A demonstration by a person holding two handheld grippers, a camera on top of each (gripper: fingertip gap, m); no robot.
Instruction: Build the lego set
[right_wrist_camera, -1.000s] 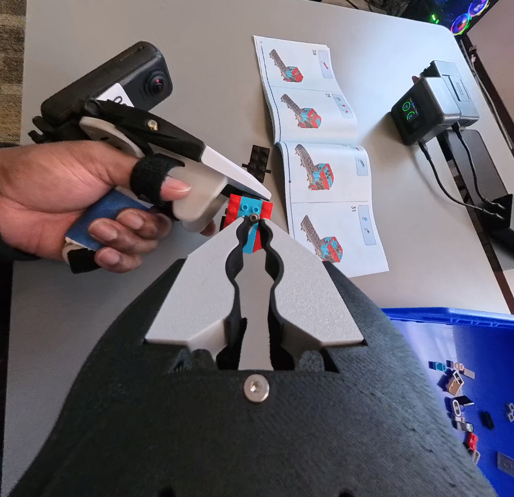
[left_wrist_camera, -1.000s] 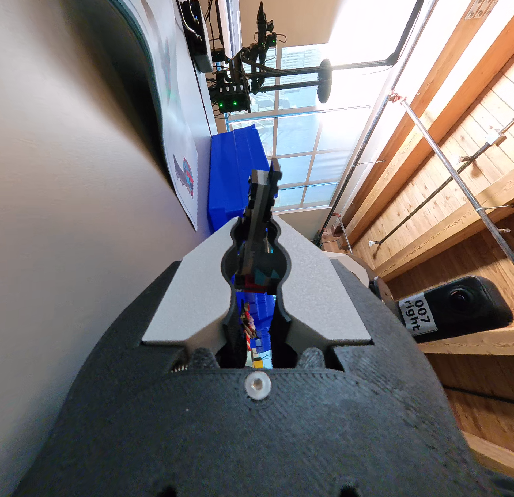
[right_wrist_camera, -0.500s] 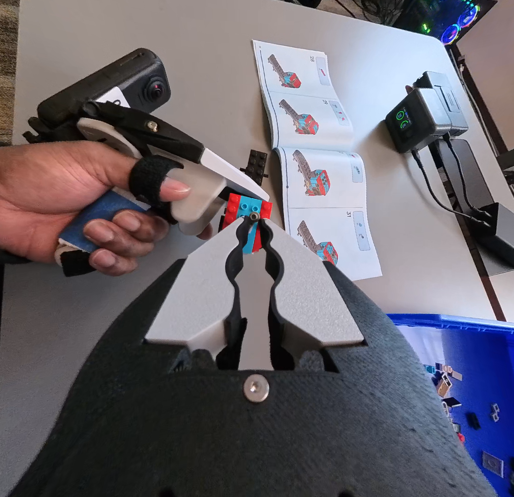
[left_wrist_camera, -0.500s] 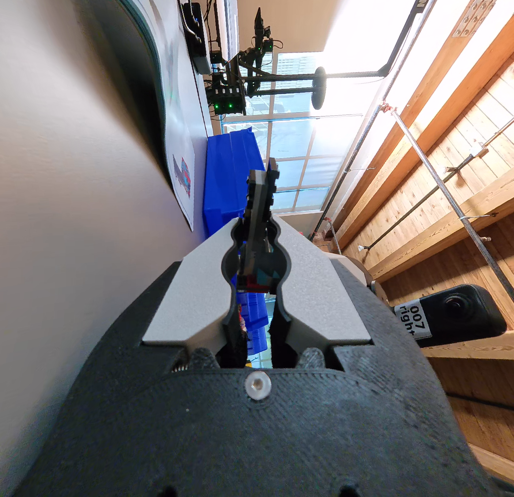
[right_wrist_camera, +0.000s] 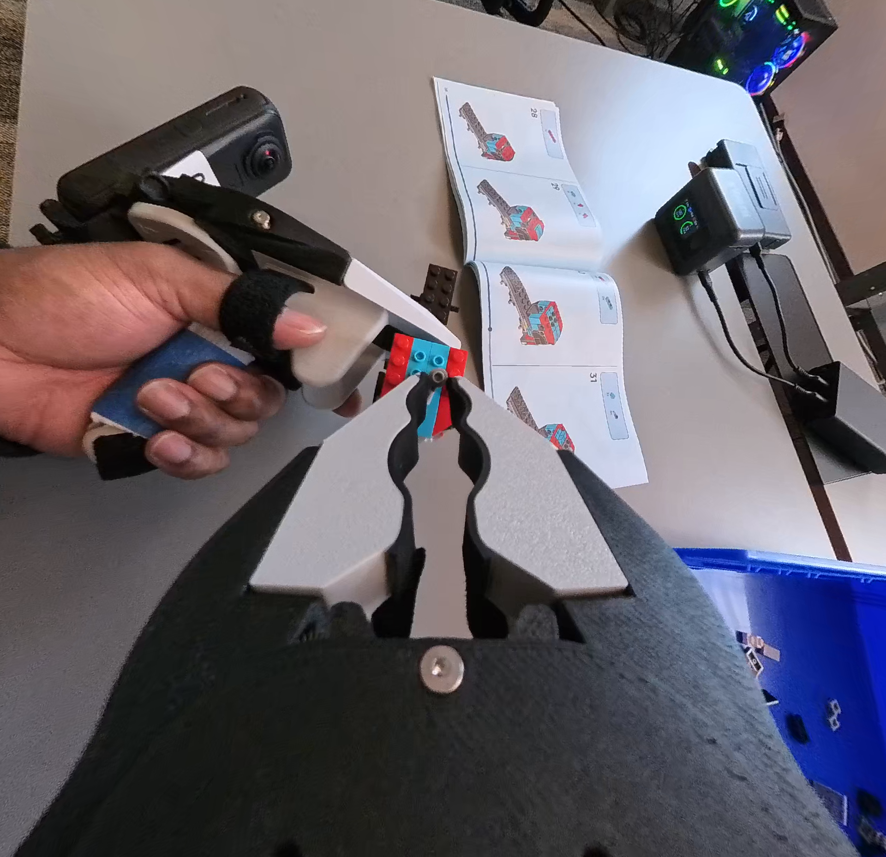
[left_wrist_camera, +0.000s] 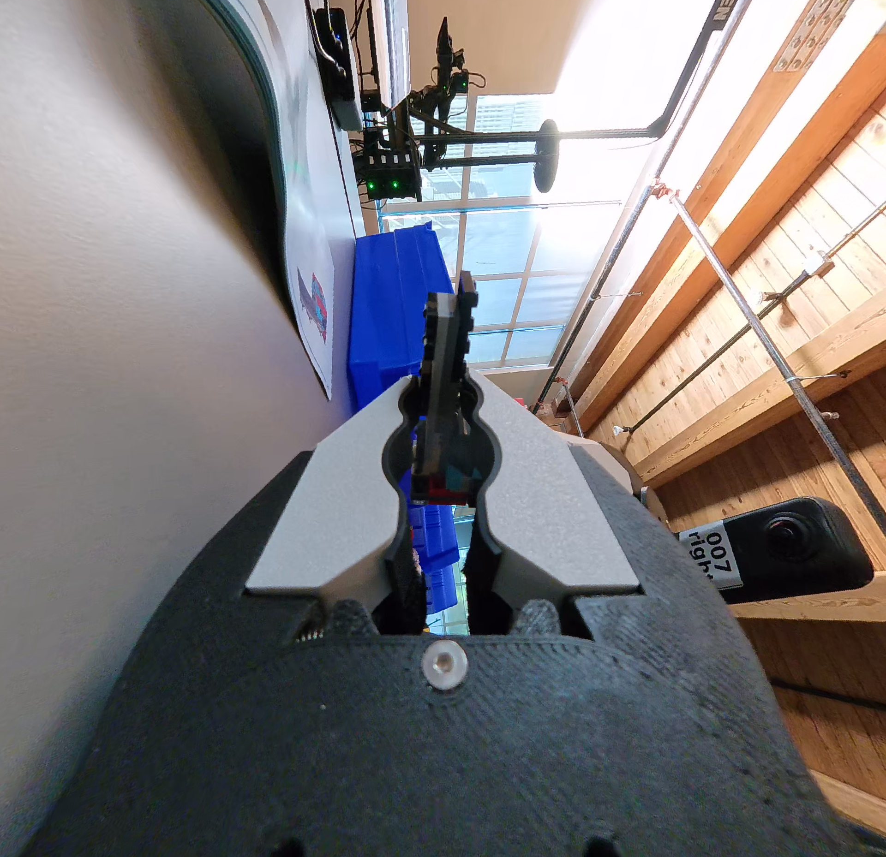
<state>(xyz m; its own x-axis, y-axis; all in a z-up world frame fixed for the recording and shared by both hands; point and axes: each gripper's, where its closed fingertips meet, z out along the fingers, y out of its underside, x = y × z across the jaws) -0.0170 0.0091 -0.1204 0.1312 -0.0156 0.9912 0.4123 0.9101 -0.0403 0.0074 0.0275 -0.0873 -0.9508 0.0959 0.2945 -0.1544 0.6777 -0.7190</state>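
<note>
The lego model (right_wrist_camera: 419,357) has a red and light blue block body and a long dark arm (left_wrist_camera: 443,355). My left gripper (left_wrist_camera: 443,386), held by a hand, is shut on the model and also shows in the right wrist view (right_wrist_camera: 383,340). The arm's dark end (right_wrist_camera: 438,283) sticks out past its fingers. My right gripper (right_wrist_camera: 434,378) is shut on a small grey round piece (right_wrist_camera: 436,375) and holds it against the studded top of the block. Both are above the grey table (right_wrist_camera: 239,43).
An open instruction booklet (right_wrist_camera: 537,268) lies just right of the model. A blue bin (right_wrist_camera: 791,666) with several loose pieces sits at the near right and also shows in the left wrist view (left_wrist_camera: 393,316). A grey power unit (right_wrist_camera: 719,211) with cables is at the far right. Some 5 cm of space lies between my two pairs of fingers. My left tips are roughly 30 cm from the grey power unit (right_wrist_camera: 719,211).
Both grippers keep their holds. The right gripper stays at the model's top, and both views have shifted only slightly.
</note>
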